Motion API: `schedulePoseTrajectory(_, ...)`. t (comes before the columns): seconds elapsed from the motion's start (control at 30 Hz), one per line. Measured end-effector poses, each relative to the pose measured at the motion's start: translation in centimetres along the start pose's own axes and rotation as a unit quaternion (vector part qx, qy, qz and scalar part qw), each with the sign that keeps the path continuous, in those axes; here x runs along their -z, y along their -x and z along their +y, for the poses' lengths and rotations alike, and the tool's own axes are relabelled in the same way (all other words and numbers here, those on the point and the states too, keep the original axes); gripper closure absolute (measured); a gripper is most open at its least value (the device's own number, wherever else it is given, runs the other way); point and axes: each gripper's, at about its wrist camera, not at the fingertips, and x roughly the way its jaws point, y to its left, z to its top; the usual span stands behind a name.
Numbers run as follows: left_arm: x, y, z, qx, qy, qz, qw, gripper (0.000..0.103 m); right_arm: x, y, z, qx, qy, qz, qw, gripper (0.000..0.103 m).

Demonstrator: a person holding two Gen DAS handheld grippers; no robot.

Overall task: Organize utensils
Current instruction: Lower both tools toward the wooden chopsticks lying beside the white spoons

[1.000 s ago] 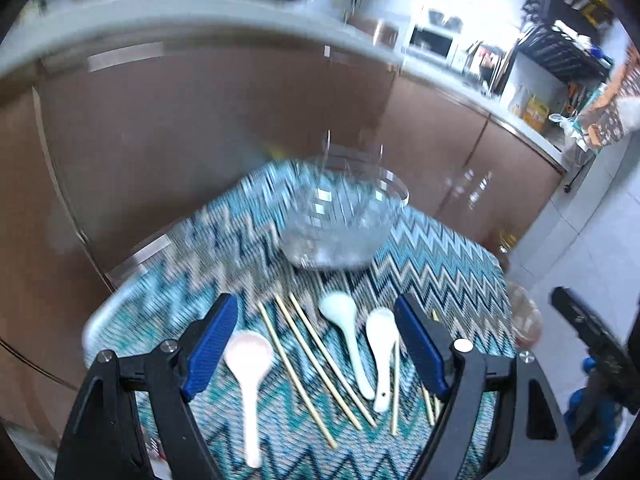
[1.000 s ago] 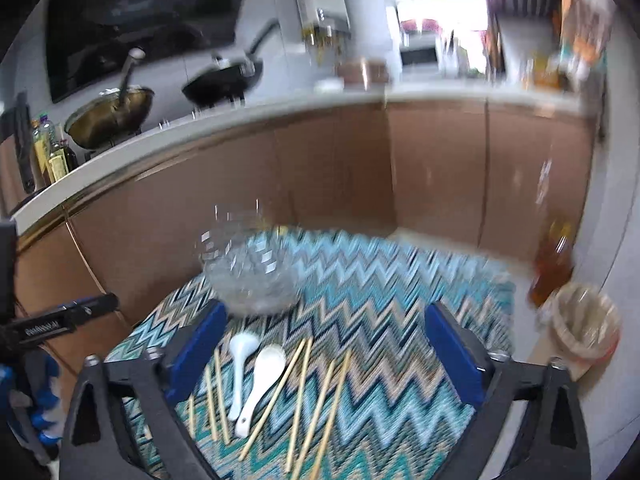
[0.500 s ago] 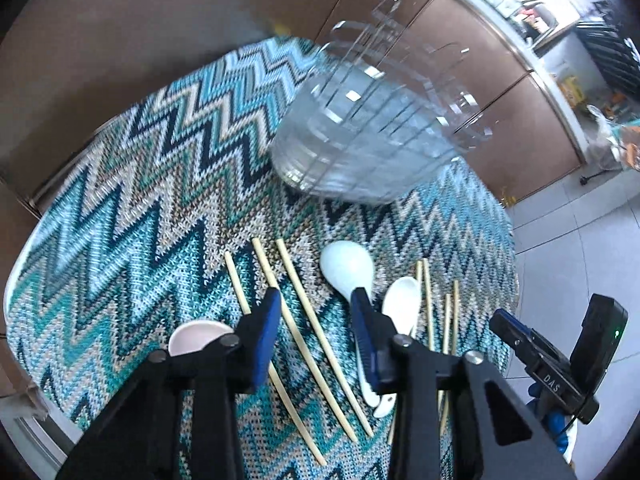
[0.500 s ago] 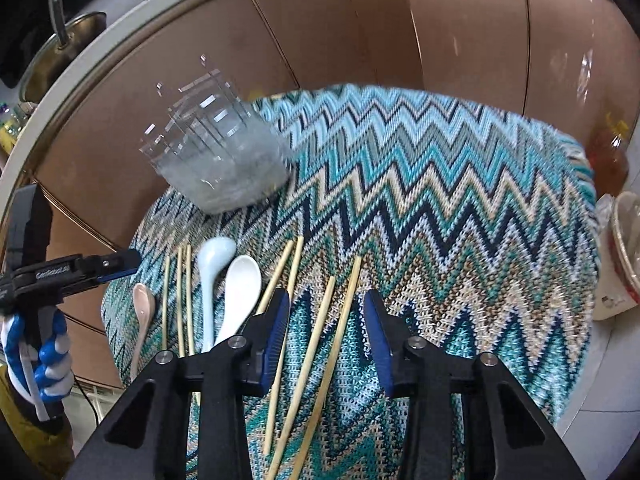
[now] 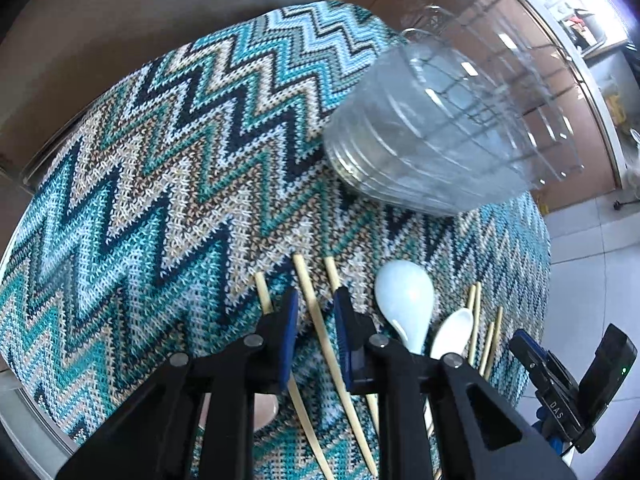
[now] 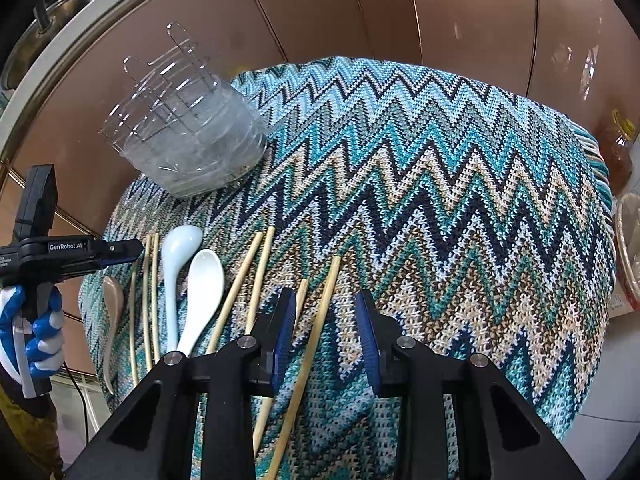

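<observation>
On the zigzag-clothed surface (image 6: 460, 184), both tools had dropped from a high hover within the last second and narrowed their jaws. The left tool (image 5: 314, 320) straddled one chopstick (image 5: 320, 332), jaws partly closed, not yet pinching. The right tool (image 6: 326, 316) bracketed another chopstick (image 6: 320, 320), likewise unclamped. The clear holder (image 6: 188, 136) stood far left, so pickups looked imminent.

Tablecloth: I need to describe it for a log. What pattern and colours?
Knitted zigzag tablecloth in teal, navy, beige and pale blue; clearest in the right wrist view.
</observation>
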Motion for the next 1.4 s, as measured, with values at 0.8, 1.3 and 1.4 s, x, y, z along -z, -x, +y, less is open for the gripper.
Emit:
schedulePoseTrajectory(0.8,-1.5,-3.2,-1.1,-0.02,0.002,0.012,0.9997,0.093,-2.5,-4.4,1.1,0.03,0.013,0.061,0.998,0.091)
schedulePoseTrajectory(1.3,-1.5,-3.3,-2.6,-0.04,-0.003,0.006,0.9992,0.095,-3.6,-6.8,3.6,0.042,0.039,0.078,0.995,0.094)
schedulePoseTrajectory(1.4,-1.3,-3.3,-2.8,-0.043,-0.006,0.003,0.999,0.095,-3.3,-6.4,2.8,0.035,0.035,0.072,0.996,0.097)
